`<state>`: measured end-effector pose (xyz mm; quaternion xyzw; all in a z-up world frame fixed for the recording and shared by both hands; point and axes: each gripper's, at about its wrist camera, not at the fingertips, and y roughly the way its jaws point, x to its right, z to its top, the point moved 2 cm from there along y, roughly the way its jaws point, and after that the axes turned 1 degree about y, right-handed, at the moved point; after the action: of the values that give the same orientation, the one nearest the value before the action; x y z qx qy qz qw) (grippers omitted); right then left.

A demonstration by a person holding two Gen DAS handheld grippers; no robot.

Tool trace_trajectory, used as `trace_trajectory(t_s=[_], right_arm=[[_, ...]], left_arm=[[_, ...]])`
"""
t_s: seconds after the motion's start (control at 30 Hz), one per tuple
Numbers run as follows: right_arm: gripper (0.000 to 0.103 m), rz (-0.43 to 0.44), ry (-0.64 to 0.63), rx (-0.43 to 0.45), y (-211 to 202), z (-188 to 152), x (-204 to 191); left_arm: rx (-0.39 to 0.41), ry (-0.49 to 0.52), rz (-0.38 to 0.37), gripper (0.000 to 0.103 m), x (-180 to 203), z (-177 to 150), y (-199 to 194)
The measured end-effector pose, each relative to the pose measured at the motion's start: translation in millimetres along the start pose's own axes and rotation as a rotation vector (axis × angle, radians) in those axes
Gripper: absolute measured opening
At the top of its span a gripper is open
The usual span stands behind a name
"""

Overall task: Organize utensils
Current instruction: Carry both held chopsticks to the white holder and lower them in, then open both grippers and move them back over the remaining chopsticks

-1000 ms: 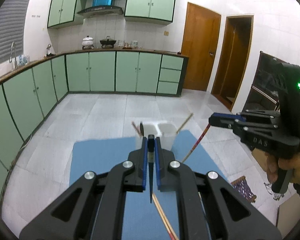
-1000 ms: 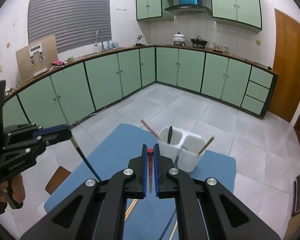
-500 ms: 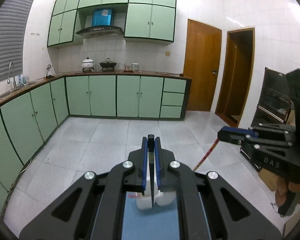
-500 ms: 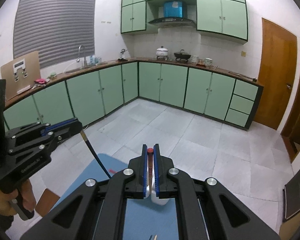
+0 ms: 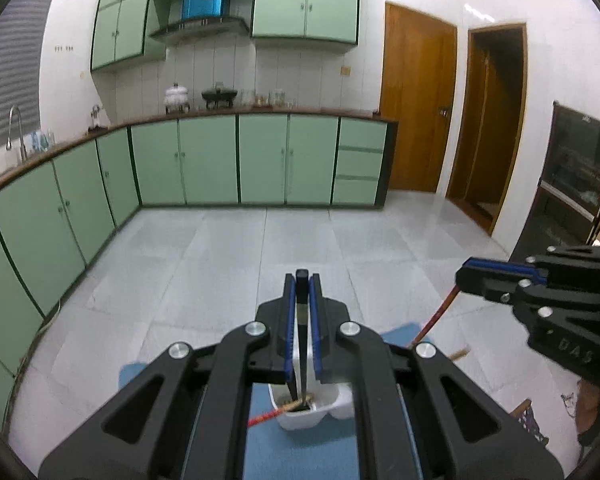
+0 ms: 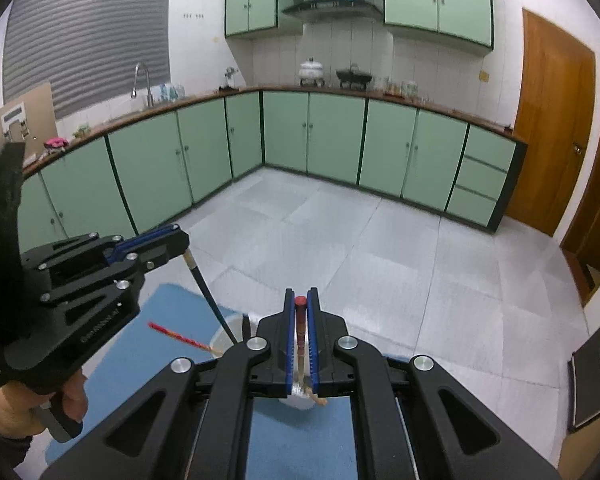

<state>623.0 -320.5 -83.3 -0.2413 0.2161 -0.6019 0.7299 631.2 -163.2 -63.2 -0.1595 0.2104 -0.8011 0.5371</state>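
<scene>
My left gripper (image 5: 301,280) is shut on a black chopstick (image 5: 301,356); its lower end reaches down into the left compartment of the white two-compartment utensil holder (image 5: 300,420) on the blue mat (image 5: 300,456). That compartment also holds a red-patterned chopstick (image 5: 264,417). My right gripper (image 6: 301,302) is shut on a red-tipped chopstick (image 6: 300,336), held upright over the holder (image 6: 224,336). In the right wrist view the left gripper (image 6: 180,240) and its black chopstick (image 6: 208,292) slant down into the holder. The right gripper also shows in the left wrist view (image 5: 466,276).
The blue mat (image 6: 172,320) covers a small table standing on a grey tiled kitchen floor. Green cabinets line the far walls. A wooden door and a dark doorway are at the right. A dark screen stands at the far right.
Both grippers have moved forward and tilted over the holder. The black chopstick's end has gone down into the left compartment. The red-tipped chopstick now stands over the holder.
</scene>
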Motion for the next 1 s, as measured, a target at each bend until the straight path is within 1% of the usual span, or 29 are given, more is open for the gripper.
trace_trajectory(t_s=[0.1,0.17,0.2,0.23,0.3,0.37,0.43,0.47,0.5,0.53,0.6,0.67,0.7,0.77,0.83,0.9,0.93,0.97,1.0], right_arm=[[0.009,0.004,-0.006,0.004,-2.5,-8.0,0.0],[0.010,0.017,0.007,0.027,-15.5,-8.2,0.5],[0.010,0.021,0.013,0.043,-24.2,-7.5,1.3],[0.011,0.024,0.016,0.054,-31.1,-7.1,2.7],[0.011,0.036,0.023,0.090,-55.4,-8.8,2.6],[0.012,0.057,0.032,0.116,-77.6,-14.7,-0.1],[0.013,0.064,0.031,0.148,-104.7,-30.2,-4.3],[0.014,0.066,0.023,0.159,-117.2,-41.8,-7.2],[0.014,0.075,0.026,0.164,-129.2,-56.8,-9.5],[0.014,0.078,0.032,0.166,-137.4,-70.1,-11.0],[0.015,0.081,0.057,0.169,-156.5,-111.9,-13.7],[0.016,0.069,0.076,0.163,-167.5,-151.1,-17.1],[0.016,0.050,0.083,0.162,-174.1,-180.9,-20.6],[0.017,0.046,0.125,0.141,-180.6,-226.6,-25.8],[0.018,0.020,0.150,0.110,-181.9,-275.0,-33.6],[0.018,0.000,0.165,0.084,-180.5,-308.9,-38.7],[0.019,-0.007,0.178,0.058,-177.8,-331.4,-43.6],[0.019,-0.013,0.192,0.041,-175.2,-345.4,-45.7],[0.020,-0.013,0.210,0.020,-172.1,-364.1,-49.3]], left_arm=[[-0.015,0.000,0.002,0.007,-5.0,-8.1,1.9],[-0.010,0.008,0.007,0.009,-7.8,-6.8,-5.2],[-0.005,0.015,0.010,0.016,-8.2,-5.4,-11.4],[0.001,0.021,0.010,0.025,-8.3,-4.0,-19.0],[0.017,0.038,0.018,0.030,-7.4,-1.4,-35.5],[0.032,0.057,0.022,0.032,-4.6,-2.0,-57.6],[0.044,0.065,0.021,0.039,-2.3,-5.9,-81.6],[0.057,0.070,0.018,0.042,-1.3,-10.5,-99.0],[0.067,0.074,0.015,0.046,0.1,-16.2,-113.5],[0.076,0.076,0.017,0.049,1.4,-27.5,-133.2],[0.078,0.083,0.013,0.052,5.8,-50.8,-159.8],[0.074,0.083,0.014,0.055,10.9,-85.5,-186.8],[0.065,0.090,0.018,0.056,15.9,-110.2,-200.3],[0.045,0.095,0.036,0.057,22.6,-148.9,-215.2],[-0.009,0.076,0.045,0.057,30.7,-202.5,-226.0],[-0.063,0.065,0.055,0.057,37.4,-247.0,-230.1],[-0.085,0.061,0.058,0.057,39.0,-263.8,-230.7],[-0.119,0.060,0.066,0.057,43.6,-288.3,-231.3],[-0.144,0.055,0.073,0.057,45.6,-305.6,-231.9]])
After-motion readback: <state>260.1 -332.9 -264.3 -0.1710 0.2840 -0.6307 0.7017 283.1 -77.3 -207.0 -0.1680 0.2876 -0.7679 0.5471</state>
